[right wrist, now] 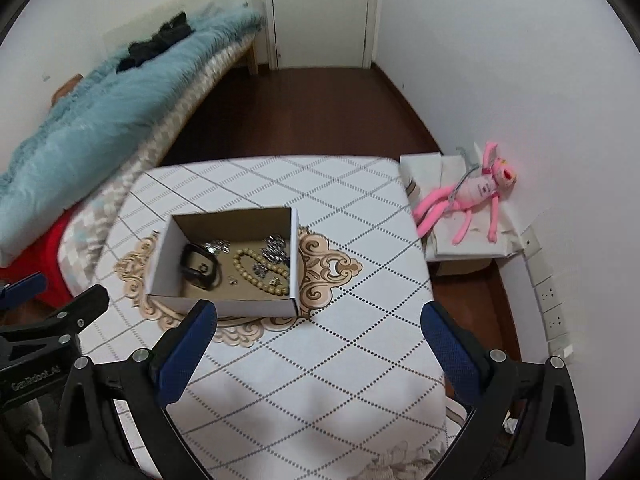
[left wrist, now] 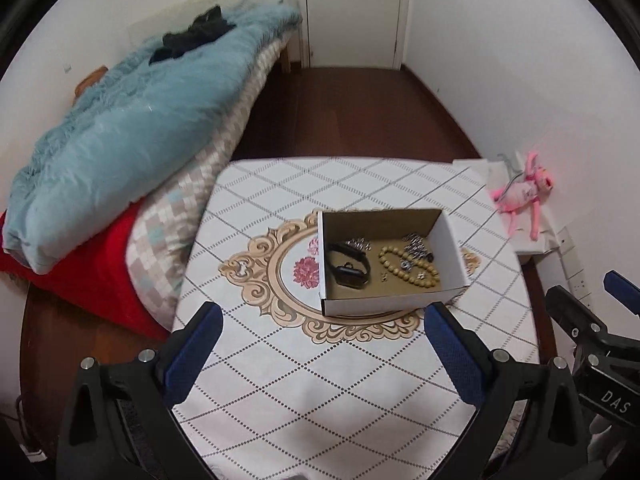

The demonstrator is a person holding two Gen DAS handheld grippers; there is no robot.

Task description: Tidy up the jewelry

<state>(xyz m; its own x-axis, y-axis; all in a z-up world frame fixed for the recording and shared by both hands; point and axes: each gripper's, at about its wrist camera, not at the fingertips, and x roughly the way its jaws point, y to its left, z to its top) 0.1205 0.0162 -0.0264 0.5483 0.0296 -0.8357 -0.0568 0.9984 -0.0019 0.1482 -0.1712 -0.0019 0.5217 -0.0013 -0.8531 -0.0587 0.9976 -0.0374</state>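
Both grippers (left wrist: 320, 320) (right wrist: 318, 316) wide open, empty — box (left wrist: 454, 240) holds watch (left wrist: 348, 270), beads (left wrist: 408, 266), silver pieces (left wrist: 416, 242).

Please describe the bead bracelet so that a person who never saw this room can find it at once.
On the table with the diamond-patterned cloth stands an open cardboard box. Inside, in its right half, lies the bead bracelet, beside a black watch on the left. It is the only loop of round, pale yellow beads; the other small pieces are silver.
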